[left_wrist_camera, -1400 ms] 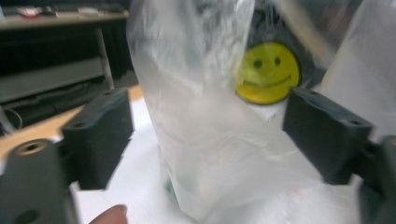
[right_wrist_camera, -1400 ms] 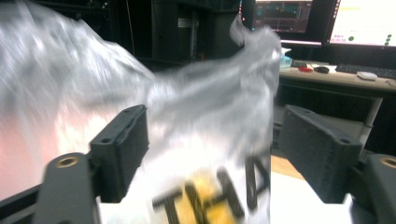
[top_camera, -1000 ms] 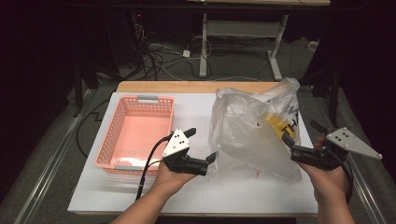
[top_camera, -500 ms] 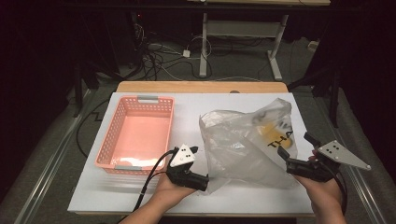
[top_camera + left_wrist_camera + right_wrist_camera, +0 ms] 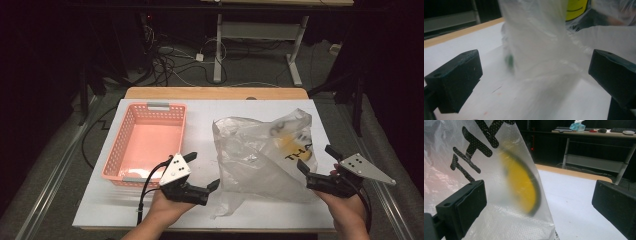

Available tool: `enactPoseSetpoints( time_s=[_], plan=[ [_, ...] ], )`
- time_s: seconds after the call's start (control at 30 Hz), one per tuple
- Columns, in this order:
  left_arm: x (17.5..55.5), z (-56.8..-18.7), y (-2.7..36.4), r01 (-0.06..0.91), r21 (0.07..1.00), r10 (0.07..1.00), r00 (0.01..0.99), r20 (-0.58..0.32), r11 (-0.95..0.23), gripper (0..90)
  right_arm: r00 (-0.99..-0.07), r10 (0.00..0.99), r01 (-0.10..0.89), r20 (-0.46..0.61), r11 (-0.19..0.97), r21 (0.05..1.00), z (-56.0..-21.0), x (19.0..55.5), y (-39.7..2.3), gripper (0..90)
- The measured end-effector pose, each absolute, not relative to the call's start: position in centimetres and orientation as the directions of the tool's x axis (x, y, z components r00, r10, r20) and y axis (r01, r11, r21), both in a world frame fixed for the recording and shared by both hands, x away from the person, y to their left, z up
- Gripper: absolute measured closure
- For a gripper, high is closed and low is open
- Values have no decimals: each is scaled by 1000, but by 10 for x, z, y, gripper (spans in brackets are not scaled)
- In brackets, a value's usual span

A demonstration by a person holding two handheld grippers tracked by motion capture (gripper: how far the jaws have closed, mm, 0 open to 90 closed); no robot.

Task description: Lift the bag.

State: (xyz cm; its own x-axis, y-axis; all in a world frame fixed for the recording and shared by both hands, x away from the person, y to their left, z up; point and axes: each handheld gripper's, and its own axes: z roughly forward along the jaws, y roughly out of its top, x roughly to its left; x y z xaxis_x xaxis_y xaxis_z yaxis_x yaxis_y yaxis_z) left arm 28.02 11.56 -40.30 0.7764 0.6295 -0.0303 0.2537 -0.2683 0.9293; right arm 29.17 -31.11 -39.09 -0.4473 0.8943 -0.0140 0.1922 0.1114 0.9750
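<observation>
We see a clear plastic bag [image 5: 265, 152] lying crumpled on the white counter [image 5: 200, 115], in the right half of the high view. What it holds is hard to make out: a yellow patch with a dark outline shows through the film near its upper right, and black letters run beside that, cut off by folds. A small green smudge low in the left claw's view sits behind the bag [image 5: 541, 45], too blurred to name. The bag has no clean long axis; its bulk slopes from the lower middle of the frame toward the upper right, where its edge rises in a peak.

The left claw [image 5: 204, 172] sits at the lower middle of the high view, just beside the bag's lower left edge, its two black jaws spread wide. Its own view shows the film between the jaws but touching neither. The right claw [image 5: 316, 161] sits at the lower right, also wide open, at the bag's right edge. In its own view the bag [image 5: 499, 170] lies against or just behind the left jaw; we cannot tell whether it touches.

A pink basket [image 5: 117, 150] stands on the left part of the counter, well apart from the bag. Cables [image 5: 170, 65] lie on the dark floor beyond.
</observation>
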Motion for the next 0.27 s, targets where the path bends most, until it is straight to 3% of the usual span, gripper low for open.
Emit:
enactPoseSetpoints(
  time_s=[0.27],
  plan=[
    [288, -421, 121, 321, 905, 665, 745, -57, -281, 0, -449, 893, 195, -5, 104, 975, -391, 291, -311, 4]
  ],
)
